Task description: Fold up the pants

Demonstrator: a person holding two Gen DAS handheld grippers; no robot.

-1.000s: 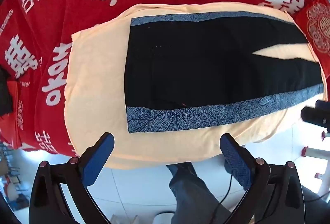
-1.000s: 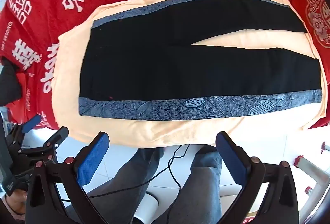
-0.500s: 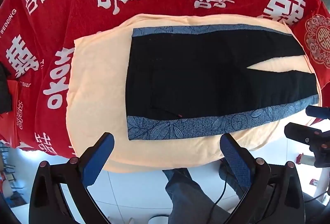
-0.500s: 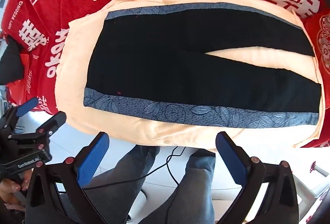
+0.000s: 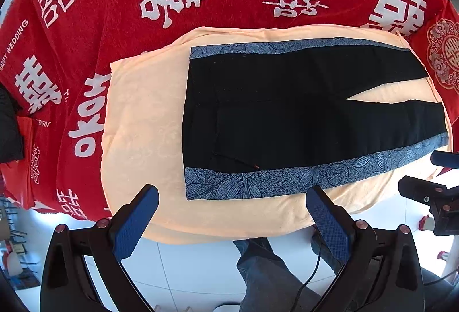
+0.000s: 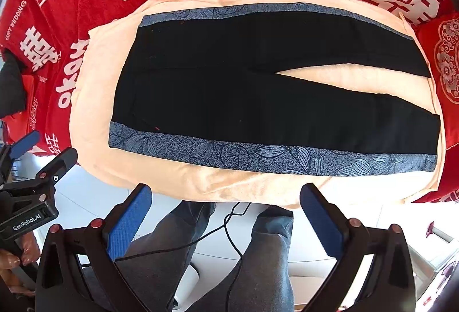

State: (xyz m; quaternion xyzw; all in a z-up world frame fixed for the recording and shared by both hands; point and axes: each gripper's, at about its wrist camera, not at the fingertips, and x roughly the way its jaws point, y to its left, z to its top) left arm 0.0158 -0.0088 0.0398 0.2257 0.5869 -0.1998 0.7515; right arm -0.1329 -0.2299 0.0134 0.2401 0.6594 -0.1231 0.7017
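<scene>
Black pants flat on peach towel; both grippers' fingers wide apart, empty.

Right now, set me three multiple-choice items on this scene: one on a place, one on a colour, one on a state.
1. What do the pants lie directly on?
A. a peach cloth
B. the floor tiles
C. a wooden board

2. What colour are the patterned bands along the pants' long edges?
A. green
B. blue-grey
C. yellow

3. How do the left tool and right tool stand?
A. both open, holding nothing
B. both shut on the pants
C. one shut on the cloth

Answers:
1 A, the peach cloth shows all around the pants.
2 B, the leaf-print band is blue-grey.
3 A, both tools' fingers are spread wide, short of the fabric.
</scene>
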